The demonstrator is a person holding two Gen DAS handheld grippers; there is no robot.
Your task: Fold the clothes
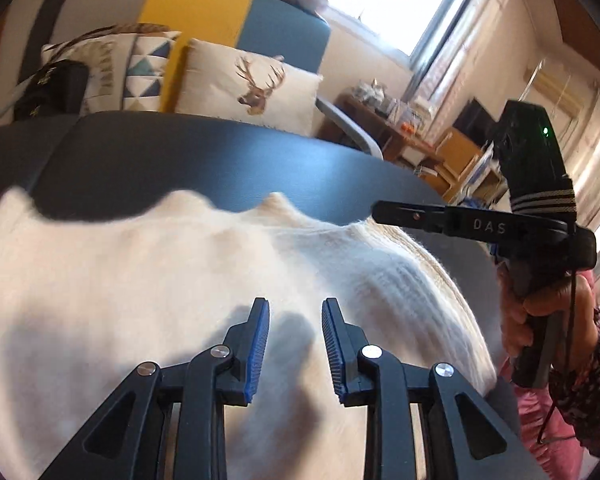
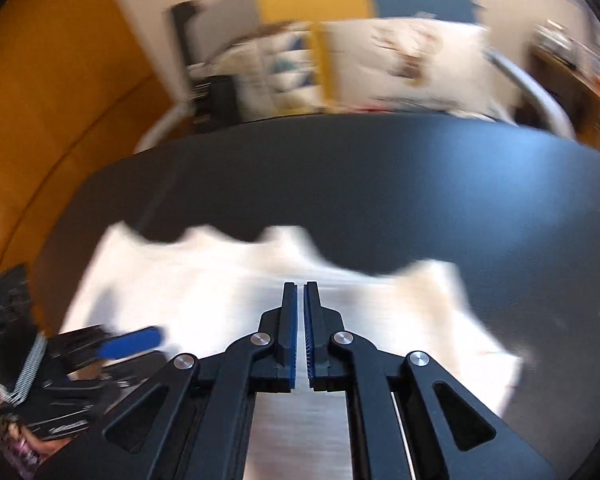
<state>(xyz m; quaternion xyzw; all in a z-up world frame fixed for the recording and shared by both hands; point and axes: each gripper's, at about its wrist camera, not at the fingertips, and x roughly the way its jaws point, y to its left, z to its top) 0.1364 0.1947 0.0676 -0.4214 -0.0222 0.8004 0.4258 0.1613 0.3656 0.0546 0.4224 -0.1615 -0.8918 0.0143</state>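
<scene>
On the dark tabletop lies a white knitted sweater, above which the left gripper hovers with its blue-padded jaws spread and empty, while the right gripper has its jaws almost pressed together, pinching nothing.

left tool parted, right tool closed, empty

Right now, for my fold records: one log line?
left gripper: open, empty | right gripper: shut, empty | white sweater: flat on dark table
</scene>
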